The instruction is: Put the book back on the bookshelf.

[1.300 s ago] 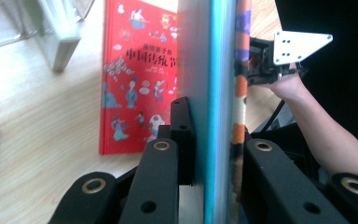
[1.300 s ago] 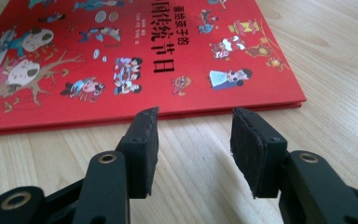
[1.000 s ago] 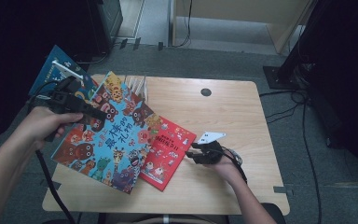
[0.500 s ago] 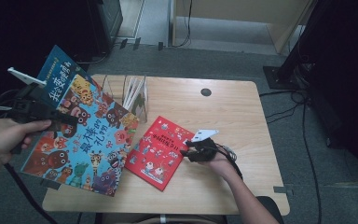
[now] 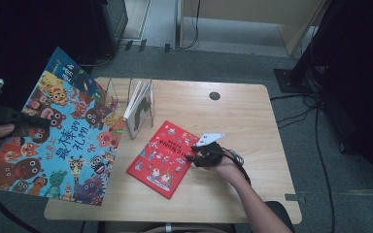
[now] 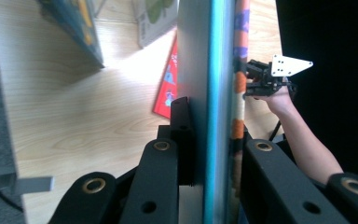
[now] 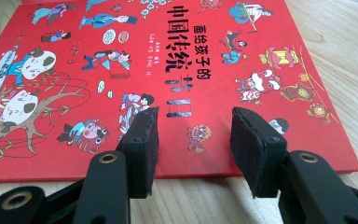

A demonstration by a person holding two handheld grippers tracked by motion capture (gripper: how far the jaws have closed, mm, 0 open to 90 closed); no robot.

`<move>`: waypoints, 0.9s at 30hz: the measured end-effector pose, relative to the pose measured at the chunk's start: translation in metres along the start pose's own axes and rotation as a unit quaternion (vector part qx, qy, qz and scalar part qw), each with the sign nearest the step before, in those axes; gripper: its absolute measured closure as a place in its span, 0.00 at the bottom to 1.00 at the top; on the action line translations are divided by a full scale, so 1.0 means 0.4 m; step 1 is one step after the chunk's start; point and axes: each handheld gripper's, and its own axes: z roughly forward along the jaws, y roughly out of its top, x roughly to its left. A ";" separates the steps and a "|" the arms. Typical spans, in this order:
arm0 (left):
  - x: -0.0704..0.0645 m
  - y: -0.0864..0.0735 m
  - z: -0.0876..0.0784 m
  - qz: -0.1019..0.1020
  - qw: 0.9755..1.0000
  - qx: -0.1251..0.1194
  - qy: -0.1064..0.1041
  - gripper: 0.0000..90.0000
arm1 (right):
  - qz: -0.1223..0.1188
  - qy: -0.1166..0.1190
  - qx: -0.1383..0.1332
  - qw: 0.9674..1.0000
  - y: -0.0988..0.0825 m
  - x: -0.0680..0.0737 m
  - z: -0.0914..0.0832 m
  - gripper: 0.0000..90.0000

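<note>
A large blue picture book (image 5: 68, 141) with cartoon animals hangs tilted over the table's left edge. My left gripper (image 5: 29, 121) is shut on its left side. In the left gripper view the book's edge (image 6: 216, 70) stands clamped between the black jaws of the left gripper (image 6: 212, 140). A red picture book (image 5: 162, 158) lies flat on the wooden table (image 5: 252, 126). My right gripper (image 5: 194, 153) rests at its right edge. The right gripper view has the right gripper (image 7: 193, 140) open, both pads apart above the red cover (image 7: 168, 60), nothing between them.
A wire book rack (image 5: 138, 107) holding an upright book stands at the table's back left. A round cable hole (image 5: 214, 95) sits near the far edge. Cables (image 5: 315, 126) trail on the floor to the right. A dark cabinet (image 5: 109, 19) stands behind the table.
My left gripper has carried the blue book leftward and up off the table, so the red book lies fully uncovered. The right gripper has stayed where it was.
</note>
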 end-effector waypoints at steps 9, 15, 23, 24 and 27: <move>0.018 0.063 0.035 -0.016 1.000 -0.001 0.027 0.90 | 0.000 0.000 -0.001 1.000 0.001 0.001 0.002 0.58; 0.029 0.110 0.045 -0.023 0.999 -0.005 0.040 0.90 | 0.000 0.000 0.000 1.000 0.000 0.001 0.001 0.58; 0.028 0.171 -0.023 -0.039 0.998 -0.018 0.053 0.90 | -0.005 0.002 -0.002 1.000 0.001 0.004 0.004 0.58; 0.028 0.179 -0.026 -0.041 0.997 -0.019 0.059 0.90 | -0.005 0.002 -0.002 1.000 0.001 0.005 0.005 0.58; 0.036 0.206 -0.030 -0.044 0.997 -0.018 0.064 0.89 | -0.004 0.001 -0.002 1.000 0.002 0.006 0.005 0.58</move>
